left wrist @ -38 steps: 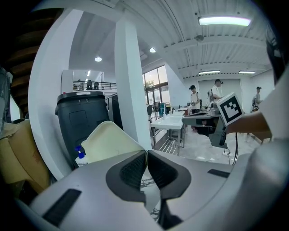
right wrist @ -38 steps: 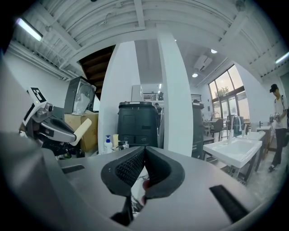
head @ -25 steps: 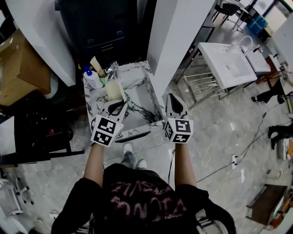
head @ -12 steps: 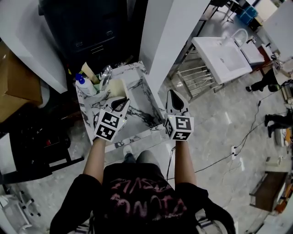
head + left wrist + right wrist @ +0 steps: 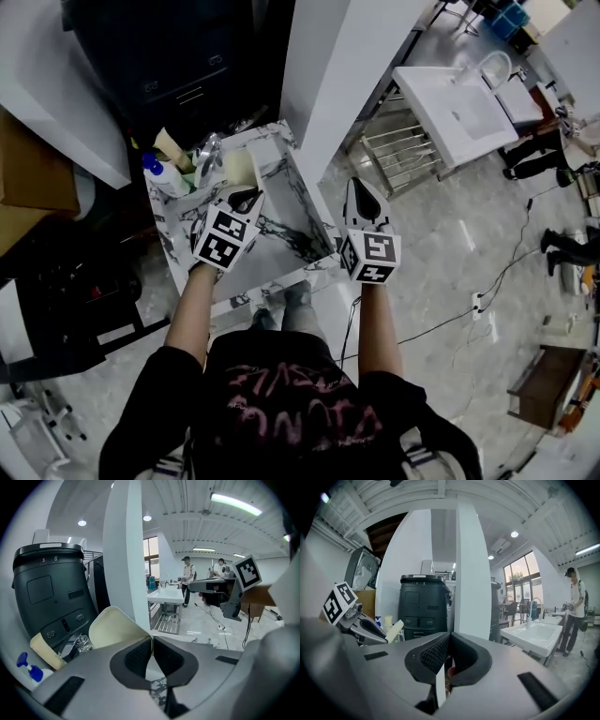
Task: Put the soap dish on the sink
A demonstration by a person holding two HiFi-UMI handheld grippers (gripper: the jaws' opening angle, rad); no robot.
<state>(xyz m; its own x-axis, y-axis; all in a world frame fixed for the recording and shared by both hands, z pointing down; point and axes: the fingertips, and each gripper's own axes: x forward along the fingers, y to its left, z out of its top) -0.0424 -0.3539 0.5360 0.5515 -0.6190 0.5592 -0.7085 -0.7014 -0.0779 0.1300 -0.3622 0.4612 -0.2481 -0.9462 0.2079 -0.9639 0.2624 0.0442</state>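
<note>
Plainly cream, round-edged soap dish [image 5: 114,626]

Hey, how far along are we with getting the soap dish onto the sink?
Done: the soap dish is picked up, with the left gripper shut on its edge. In hand: it is held above the marble sink. Left: setting it down and letting go. The right gripper is shut and empty, beside the sink's right rim.

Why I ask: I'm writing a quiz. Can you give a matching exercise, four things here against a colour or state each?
1 soap dish
2 right gripper
3 bottle
4 sink

a marble-patterned
b blue-capped
c jaws together
d cream, pinched by the left gripper

Pairs: 1-d, 2-c, 3-b, 4-a.
</note>
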